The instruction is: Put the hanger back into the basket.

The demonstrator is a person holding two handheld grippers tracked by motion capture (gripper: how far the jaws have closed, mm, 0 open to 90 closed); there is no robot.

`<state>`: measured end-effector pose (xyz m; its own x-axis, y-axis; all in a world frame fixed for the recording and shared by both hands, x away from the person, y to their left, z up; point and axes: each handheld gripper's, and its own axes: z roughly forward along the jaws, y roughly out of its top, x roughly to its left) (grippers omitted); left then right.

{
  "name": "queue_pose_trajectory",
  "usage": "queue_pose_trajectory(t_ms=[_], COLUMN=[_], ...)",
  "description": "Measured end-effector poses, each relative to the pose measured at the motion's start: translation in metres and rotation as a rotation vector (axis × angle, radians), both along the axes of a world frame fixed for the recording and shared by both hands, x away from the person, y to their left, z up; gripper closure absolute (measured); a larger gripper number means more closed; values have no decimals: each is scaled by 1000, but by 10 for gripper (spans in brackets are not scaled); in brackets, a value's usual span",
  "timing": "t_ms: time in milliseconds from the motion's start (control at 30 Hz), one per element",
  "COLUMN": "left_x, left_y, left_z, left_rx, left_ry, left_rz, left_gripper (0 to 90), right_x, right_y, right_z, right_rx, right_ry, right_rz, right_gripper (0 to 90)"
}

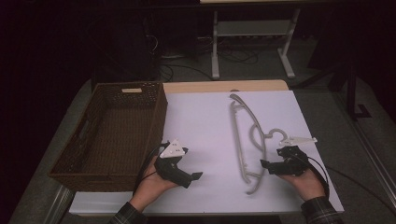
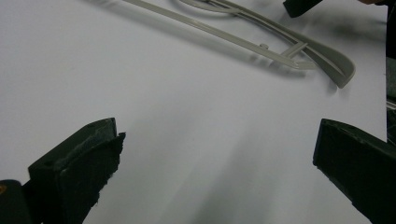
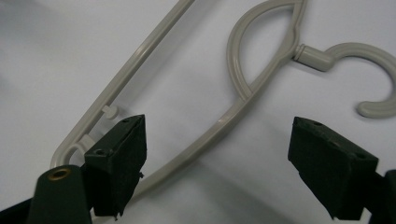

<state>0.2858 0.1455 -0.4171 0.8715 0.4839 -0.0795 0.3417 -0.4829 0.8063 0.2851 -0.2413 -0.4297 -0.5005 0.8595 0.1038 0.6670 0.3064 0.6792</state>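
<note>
One pale label, unreadable, marks the basket.

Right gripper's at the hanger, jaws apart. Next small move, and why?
Probably ease the right gripper forward so the hanger arm sits squarely between the pads, then close. In the right gripper view the jaws stand open astride the hanger's curved arm, with no pad pressing it. The hanger lies flat on the white sheet, and the left gripper is open, clear of it.

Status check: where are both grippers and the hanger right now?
Left gripper open, idle over the white sheet. Right gripper open beside the grey hanger, arm between jaws, not gripped. Path clear; basket off left.
</note>
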Motion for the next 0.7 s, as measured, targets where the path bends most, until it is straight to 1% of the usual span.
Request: queue_pose_trajectory(t_ms=[133, 267, 300, 333, 533, 667, 700], left_x=[-1, -1, -1, 0, 0, 0, 1], left_y=[0, 0, 0, 0, 0, -1, -1], left_z=[-1, -1, -1, -1, -1, -1, 0], left_rx=[9, 6, 6, 10, 10, 6, 7], left_ry=[1, -1, -1, -1, -2, -3, -3], left_rz=[-3, 2, 2, 3, 1, 4, 4], left_gripper=[1, 1, 1, 1, 1, 1, 1], right_x=[9, 17, 17, 21, 28, 31, 32], right_y=[8, 14, 14, 15, 17, 19, 19], right_z=[-3, -8, -8, -9, -13, -16, -17], right_rx=[-17, -49, -49, -60, -68, -74, -79], right_ry=[25, 34, 34, 38, 56, 81, 81], right_rz=[3, -5, -5, -9, -23, -30, -32], right_gripper=[200, 236, 236, 264, 388, 441, 456])
